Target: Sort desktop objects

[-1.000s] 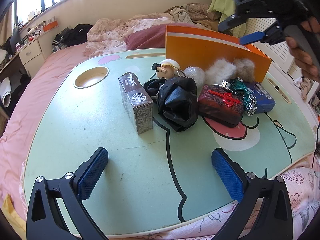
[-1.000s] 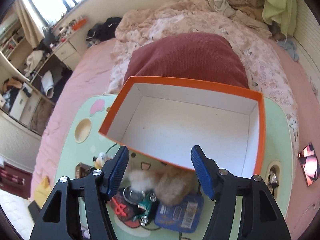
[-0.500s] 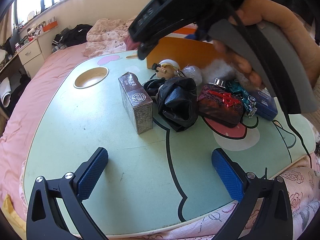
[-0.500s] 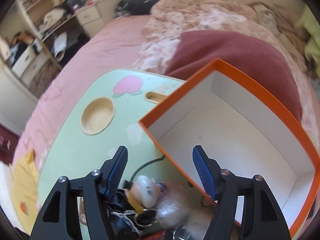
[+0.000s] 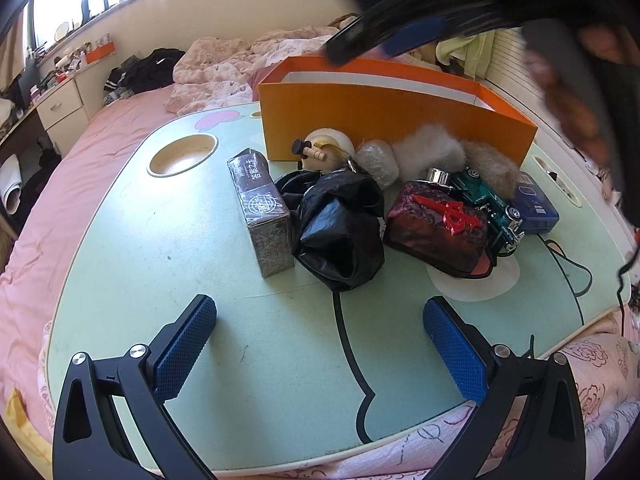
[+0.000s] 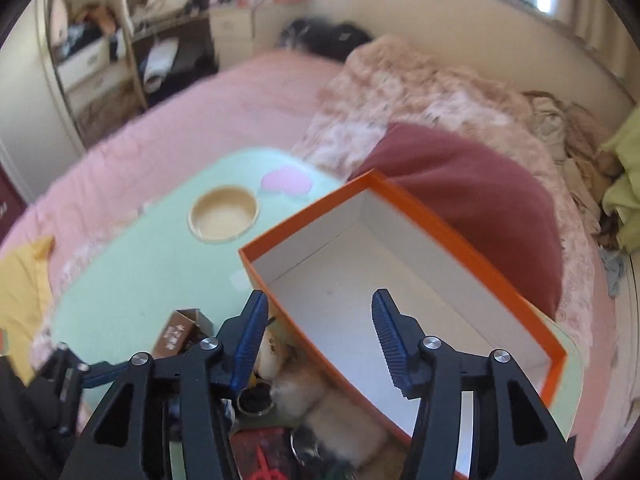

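An empty orange box stands at the back of the green lap table; it also shows in the right wrist view. In front of it lies a pile: a grey carton, a black bag, a dark red case, a green toy car, a blue box, a wooden doll and fur balls. My left gripper is open and empty, low over the table's near part. My right gripper is open and empty, held high above the box's near wall.
A round cup recess sits in the table's far left. The table stands on a pink bed with a dark red pillow behind the box. Drawers and shelves line the far wall. A cable hangs at the right edge.
My right gripper has swung left over the box and risen, turning its view toward the shelves. In the left wrist view it has lifted to the top edge. My left gripper has not moved.
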The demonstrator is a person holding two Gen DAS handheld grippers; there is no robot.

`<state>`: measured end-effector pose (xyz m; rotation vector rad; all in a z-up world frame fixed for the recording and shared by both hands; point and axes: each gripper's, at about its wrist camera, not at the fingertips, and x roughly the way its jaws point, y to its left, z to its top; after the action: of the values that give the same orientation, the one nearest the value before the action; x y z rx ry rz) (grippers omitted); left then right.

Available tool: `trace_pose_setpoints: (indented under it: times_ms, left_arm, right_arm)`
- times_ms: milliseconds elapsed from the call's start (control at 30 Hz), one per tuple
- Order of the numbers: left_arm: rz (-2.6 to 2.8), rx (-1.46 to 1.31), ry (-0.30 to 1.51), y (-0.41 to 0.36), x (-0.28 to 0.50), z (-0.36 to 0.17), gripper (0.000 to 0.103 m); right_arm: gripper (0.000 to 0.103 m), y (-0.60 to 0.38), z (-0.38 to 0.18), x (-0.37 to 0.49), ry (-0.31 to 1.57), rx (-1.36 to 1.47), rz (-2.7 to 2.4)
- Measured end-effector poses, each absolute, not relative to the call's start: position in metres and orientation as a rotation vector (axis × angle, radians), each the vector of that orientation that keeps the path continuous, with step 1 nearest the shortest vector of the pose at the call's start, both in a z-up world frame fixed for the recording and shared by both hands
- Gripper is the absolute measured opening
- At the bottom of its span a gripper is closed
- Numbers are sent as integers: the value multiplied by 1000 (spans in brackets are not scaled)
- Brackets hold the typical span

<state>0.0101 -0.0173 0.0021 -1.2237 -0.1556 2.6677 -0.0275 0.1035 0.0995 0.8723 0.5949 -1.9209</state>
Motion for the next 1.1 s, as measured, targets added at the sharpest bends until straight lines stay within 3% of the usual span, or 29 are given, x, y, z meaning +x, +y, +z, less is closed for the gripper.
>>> trace_pose_setpoints:
  times_ms: [133, 233, 300, 367, 567, 633, 667, 767, 1000, 1067, 1100]
  left_arm:
    - [2673, -1226, -159, -17, 10, 3, 103]
    - [2678, -1229, -162, -16, 9, 3, 103]
    - [2682, -1230, -166, -15, 9, 3, 103]
    - [2683, -1230, -166, -15, 9, 3, 103]
    - [2692, -1232, -176, -16, 9, 3, 103]
    - [2695, -1232, -178, -16, 9, 3, 103]
    - [2695, -1232, -178, -15, 9, 3, 103]
    - [2700, -1234, -183, -15, 9, 3, 103]
    - [2715, -1237, -196, -15, 9, 3, 103]
    - [2717, -1238, -198, -15, 9, 3, 103]
    - [2718, -1238, -198, -15, 9, 3, 103]
  right_arm:
    - [52, 157, 112, -18, 693, 792, -1984]
    - [41, 183, 98, -23, 799, 810, -1997]
    - [18, 190, 87, -32, 855, 826, -2043]
    - [1, 195, 71, -51, 901, 883, -2095]
    - [1, 190, 49, -76, 949, 896, -2139]
    - [1, 188, 56, -84, 870, 918, -2131]
    - [6, 192, 65, -86, 770, 924, -2092]
    - [31, 207, 91, -70, 594, 905, -1973]
    - [31, 214, 85, -56, 796, 858, -1975]
    - [21, 209, 73, -65, 805, 909, -2004]
    - [22, 206, 70, -69, 787, 913, -2012]
